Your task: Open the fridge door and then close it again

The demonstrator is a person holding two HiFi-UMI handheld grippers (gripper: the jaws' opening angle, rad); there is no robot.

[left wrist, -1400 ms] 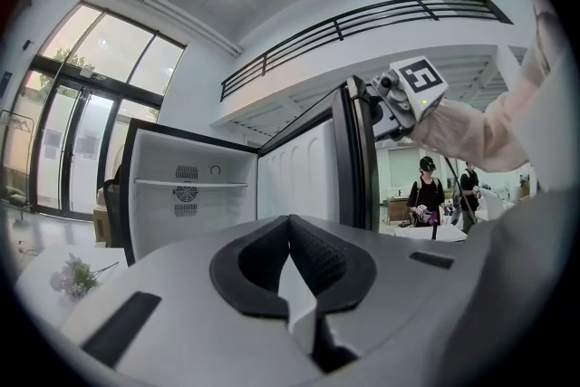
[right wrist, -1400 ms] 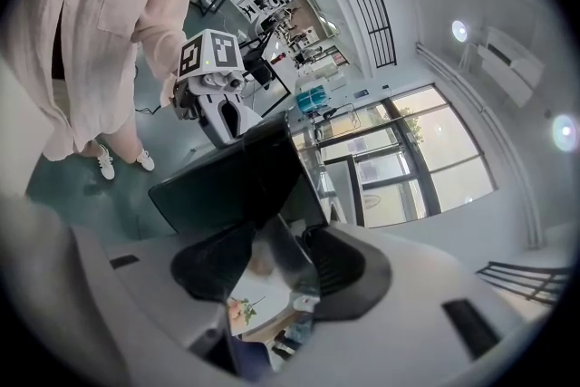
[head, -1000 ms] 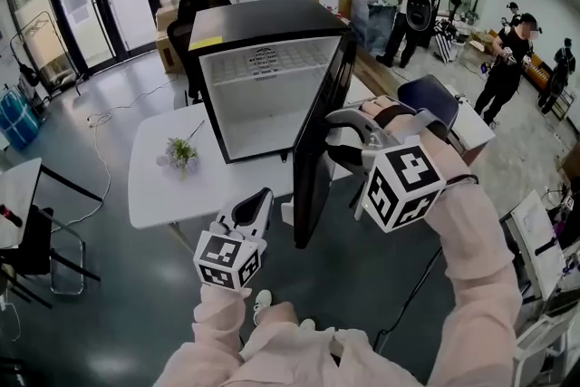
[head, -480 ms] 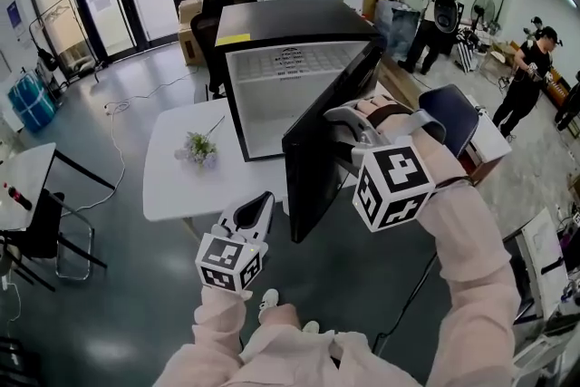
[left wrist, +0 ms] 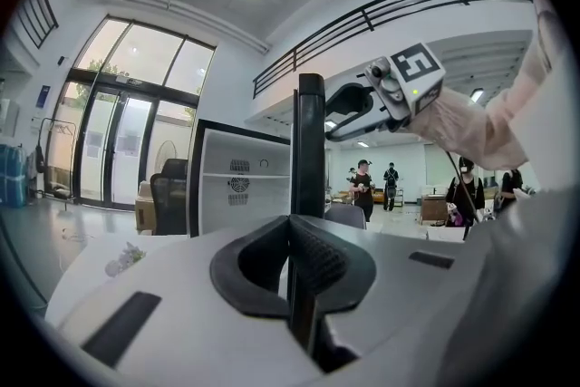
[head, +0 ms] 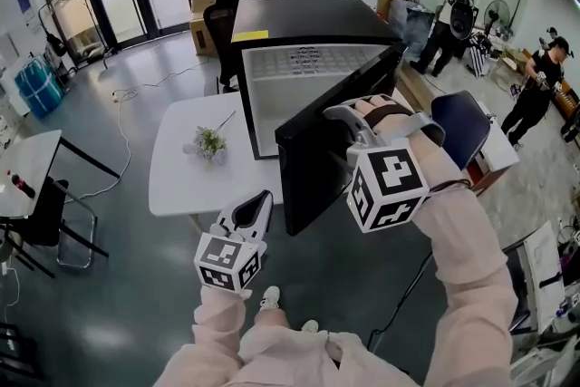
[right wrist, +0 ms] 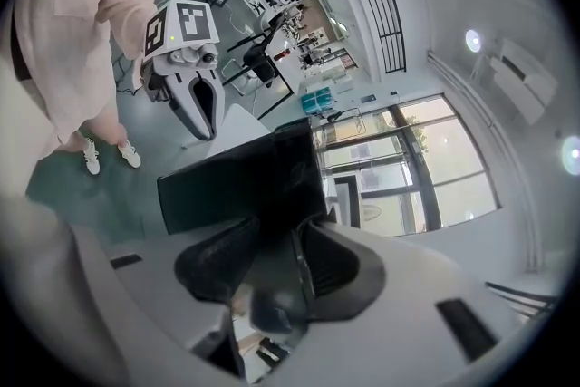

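Note:
A small black fridge (head: 308,14) stands on a white table (head: 177,181), its white inside empty. Its black door (head: 313,168) hangs about half open, swung out toward me. My right gripper (head: 337,124) is at the door's top free edge, and the door (right wrist: 245,181) sits between its jaws. Those jaws have just been closing and the pads lie against the door. My left gripper (head: 263,200) hangs low in front of the table, shut and empty. Seen from the left gripper (left wrist: 292,236), the door's edge (left wrist: 310,140) stands upright straight ahead.
A small bunch of flowers (head: 210,142) lies on the table to the left of the fridge. Black office chairs (head: 237,0) stand behind it and a blue chair (head: 464,124) to its right. Another table (head: 23,166) is at the far left. People (head: 544,72) stand at the back right.
The door has swung leftward toward the fridge, covering more of the opening, and my right gripper has travelled with it. My left gripper keeps its place low in front.

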